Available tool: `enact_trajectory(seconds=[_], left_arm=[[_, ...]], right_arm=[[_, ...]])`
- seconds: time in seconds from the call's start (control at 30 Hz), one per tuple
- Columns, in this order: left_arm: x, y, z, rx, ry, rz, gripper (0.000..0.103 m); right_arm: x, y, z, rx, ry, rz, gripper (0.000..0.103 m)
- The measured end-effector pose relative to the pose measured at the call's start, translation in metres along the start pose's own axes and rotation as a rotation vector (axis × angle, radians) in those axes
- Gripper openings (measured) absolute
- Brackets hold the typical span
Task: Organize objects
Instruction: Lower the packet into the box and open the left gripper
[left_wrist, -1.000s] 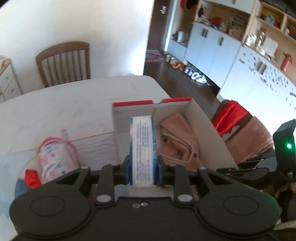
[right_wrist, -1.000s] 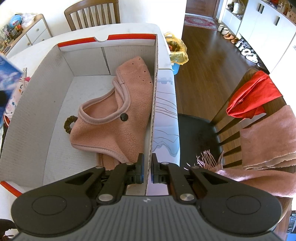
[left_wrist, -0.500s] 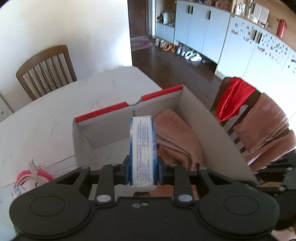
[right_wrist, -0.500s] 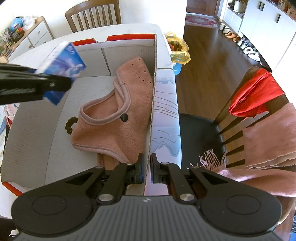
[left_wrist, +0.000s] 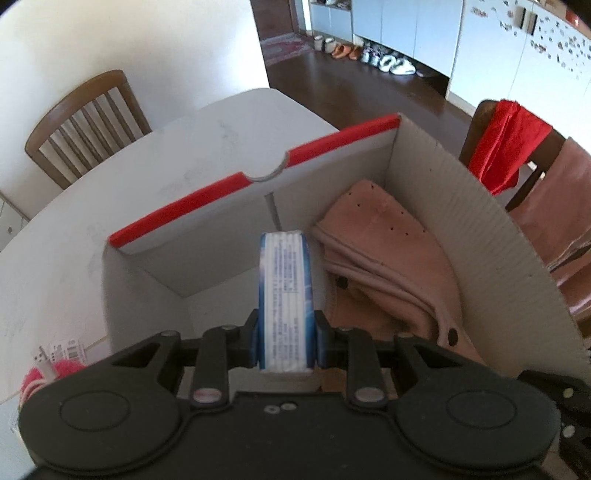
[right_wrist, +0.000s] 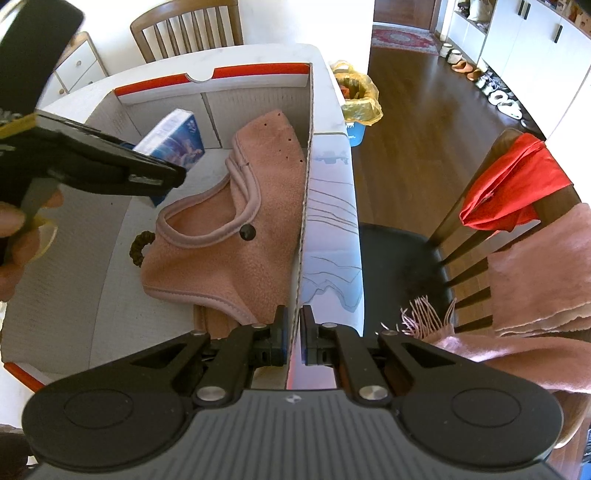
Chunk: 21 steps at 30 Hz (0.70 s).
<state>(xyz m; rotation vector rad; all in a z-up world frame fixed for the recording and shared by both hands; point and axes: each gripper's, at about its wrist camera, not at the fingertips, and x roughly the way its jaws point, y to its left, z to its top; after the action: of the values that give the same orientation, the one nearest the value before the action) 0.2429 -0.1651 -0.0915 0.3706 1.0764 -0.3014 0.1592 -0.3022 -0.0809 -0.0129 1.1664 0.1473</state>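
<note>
Garment (right_wrist: 236, 236) fills box (left_wrist: 461, 206) right; hair-tie (right_wrist: 139, 246) beside.

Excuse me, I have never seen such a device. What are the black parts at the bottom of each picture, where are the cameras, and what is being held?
No robot here: a person holds one hand-held gripper in each hand, and each carries a camera looking along its fingers. The left hand-held gripper is shut on a blue-and-white packet, above the open cardboard box on the white table. The right hand-held gripper pinches the box's side wall. Inside lie a pink fleece garment and a dark hair tie.
</note>
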Motion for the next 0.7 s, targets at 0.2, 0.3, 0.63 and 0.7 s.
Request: enact_trajectory(seconds=[0.2, 0.3, 0.63, 0.7], left_arm=[[0.016, 0.0, 0.001, 0.011, 0.061, 0.004, 0.025], [0.021, 0.001, 0.0, 0.011, 0.084, -0.003, 0.027], [0.022, 0.004, -0.001, 0.012, 0.108, -0.015, 0.035], [0.019, 0.006, -0.003, 0.012, 0.101, -0.018, 0.044]], right_arm=[[0.0, -0.001, 0.0, -0.004, 0.001, 0.0, 0.006], [0.0, -0.001, 0.0, -0.003, 0.002, 0.001, 0.006], [0.0, 0.0, 0.001, 0.005, 0.004, 0.004, 0.006], [0.0, -0.001, 0.001, 0.005, 0.004, 0.004, 0.006]])
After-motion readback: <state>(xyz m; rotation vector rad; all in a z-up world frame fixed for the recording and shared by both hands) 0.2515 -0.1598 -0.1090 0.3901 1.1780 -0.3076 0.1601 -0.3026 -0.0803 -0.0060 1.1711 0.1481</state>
